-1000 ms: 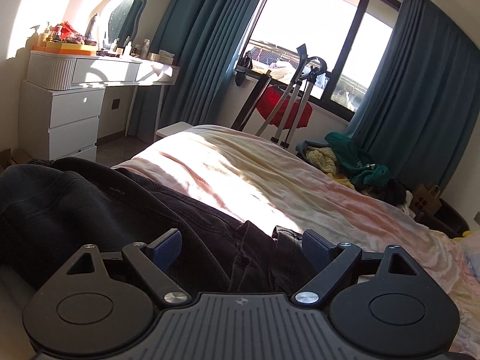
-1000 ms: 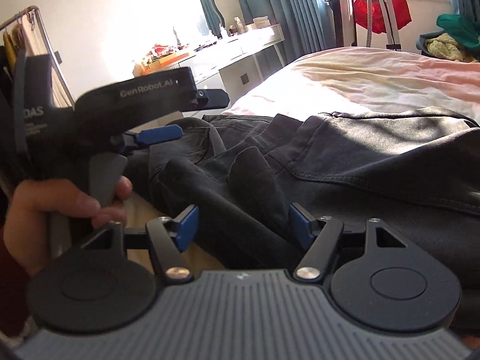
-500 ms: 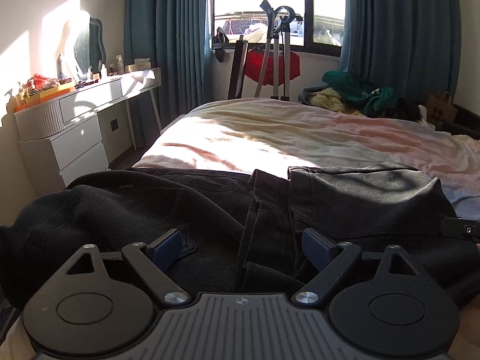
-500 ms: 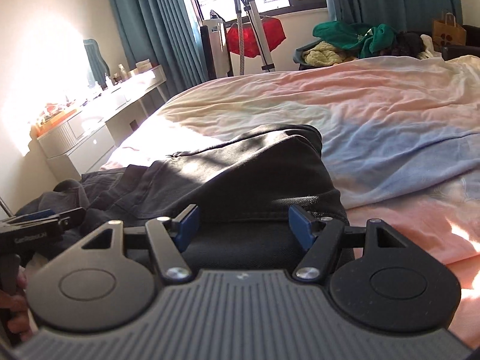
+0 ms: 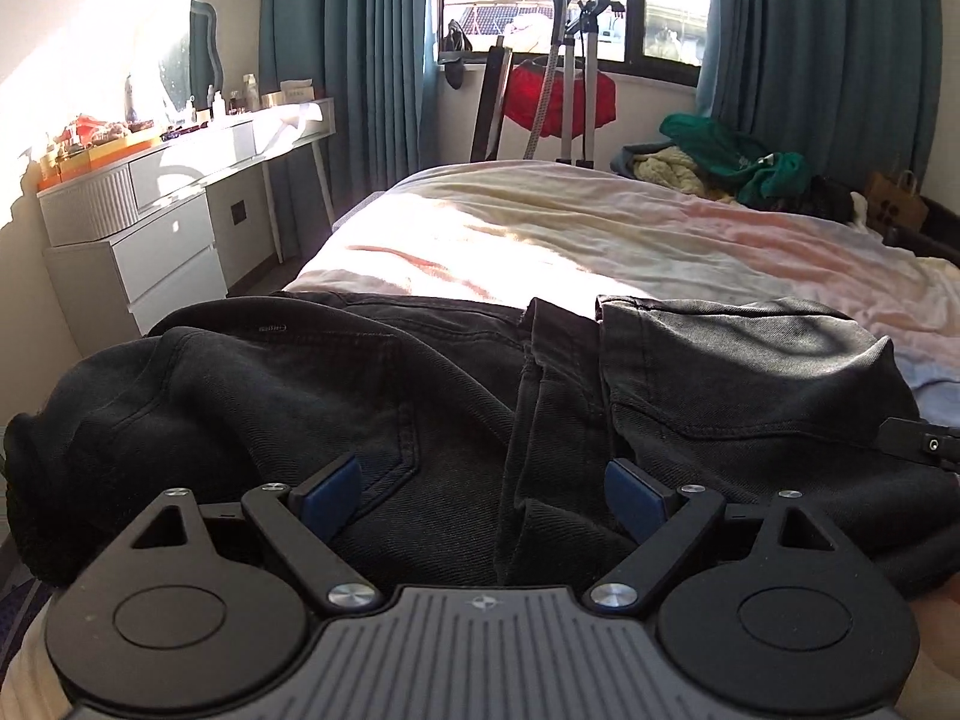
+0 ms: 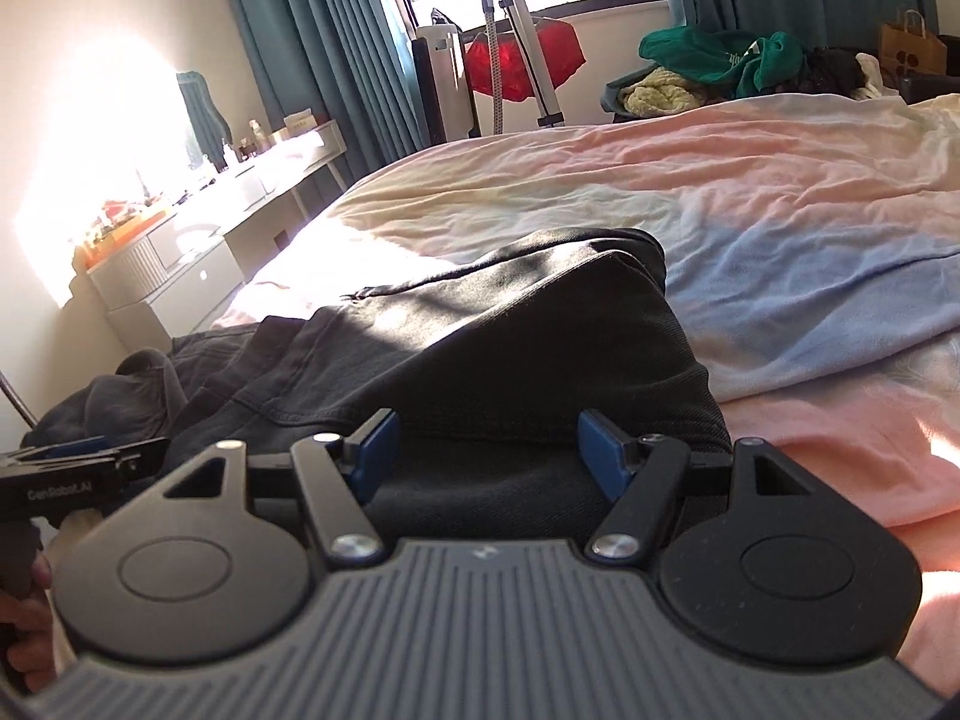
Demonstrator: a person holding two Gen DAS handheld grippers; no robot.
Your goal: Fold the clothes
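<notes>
Where the left gripper (image 5: 483, 489) reaches over the near edge of the bed, we find its jaws spread wide, with the black jeans (image 5: 372, 396) lying under and between the blue pads (image 5: 333, 489) but not pinched by them. We find the right gripper (image 6: 489, 456) likewise unclosed, its pads standing apart over the right end of the same garment, nothing clamped.

We note the jeans lie crumpled across the near side of the bed (image 5: 600, 234), a pocket seam and a central fold showing, the left end bunched at the mattress edge. The bedspread is wrinkled, in pale yellow, pink and blue bands, with strong sunlight across it.

Beyond the bed we record a white dressing table (image 5: 180, 180) with drawers and clutter on the left wall, teal curtains (image 5: 354, 42) flanking a window, a garment steamer (image 5: 570, 72) with a red item behind it, and a heap of green and yellow clothes (image 5: 720, 162) near a paper bag (image 6: 912, 48).

Both grippers point forward and somewhat downward. In the right view the left tool sits at the left edge, a hand (image 6: 27, 612) partly visible gripping its handle.
</notes>
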